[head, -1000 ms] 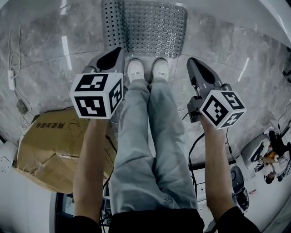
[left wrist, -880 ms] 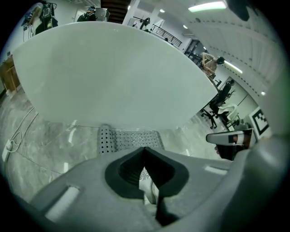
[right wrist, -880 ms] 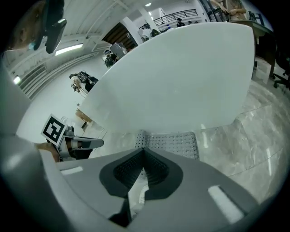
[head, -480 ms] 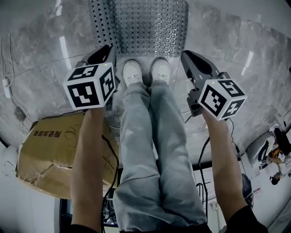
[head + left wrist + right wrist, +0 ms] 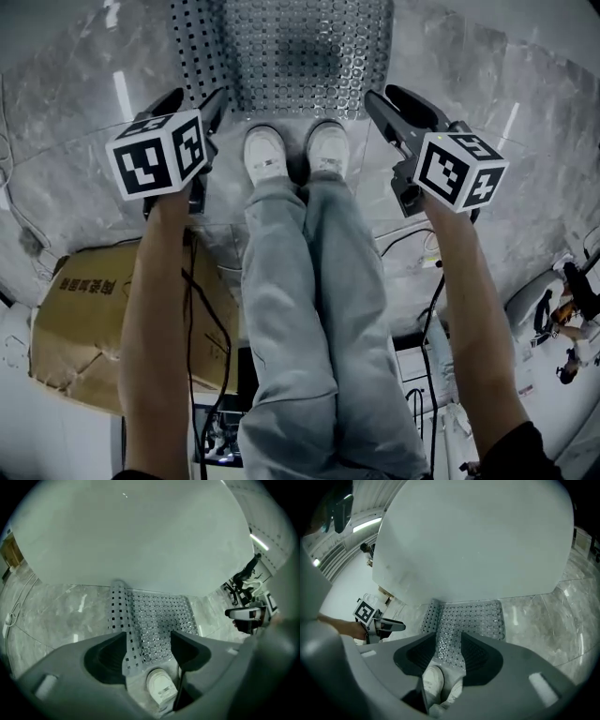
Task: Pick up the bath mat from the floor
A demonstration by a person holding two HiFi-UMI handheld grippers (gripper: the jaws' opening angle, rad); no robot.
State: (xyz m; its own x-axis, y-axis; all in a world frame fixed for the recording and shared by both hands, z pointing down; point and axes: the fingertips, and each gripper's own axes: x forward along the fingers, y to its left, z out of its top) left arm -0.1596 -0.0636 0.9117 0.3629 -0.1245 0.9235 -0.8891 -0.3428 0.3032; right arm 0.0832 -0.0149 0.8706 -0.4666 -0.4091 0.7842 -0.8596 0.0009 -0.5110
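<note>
The grey perforated bath mat (image 5: 291,52) lies flat on the marble floor just past the person's white shoes (image 5: 265,155), its left edge folded over. My left gripper (image 5: 192,98) hovers near the mat's near-left corner, and my right gripper (image 5: 389,97) hovers near its near-right corner. Both sets of jaws are opening, with nothing between the pads. In the left gripper view the mat (image 5: 159,616) shows through the gap of the left gripper (image 5: 147,644). The right gripper view shows the mat (image 5: 473,616) beyond the right gripper (image 5: 449,644).
A big white curved body (image 5: 140,536) rises right behind the mat. A cardboard box (image 5: 84,319) sits on the floor behind my left arm. Cables (image 5: 202,309) trail over the floor near the person's legs. Equipment (image 5: 553,314) stands at the far right.
Both grippers have moved forward toward the mat and spread apart. Their jaws, shut a second ago, now stand apart.
</note>
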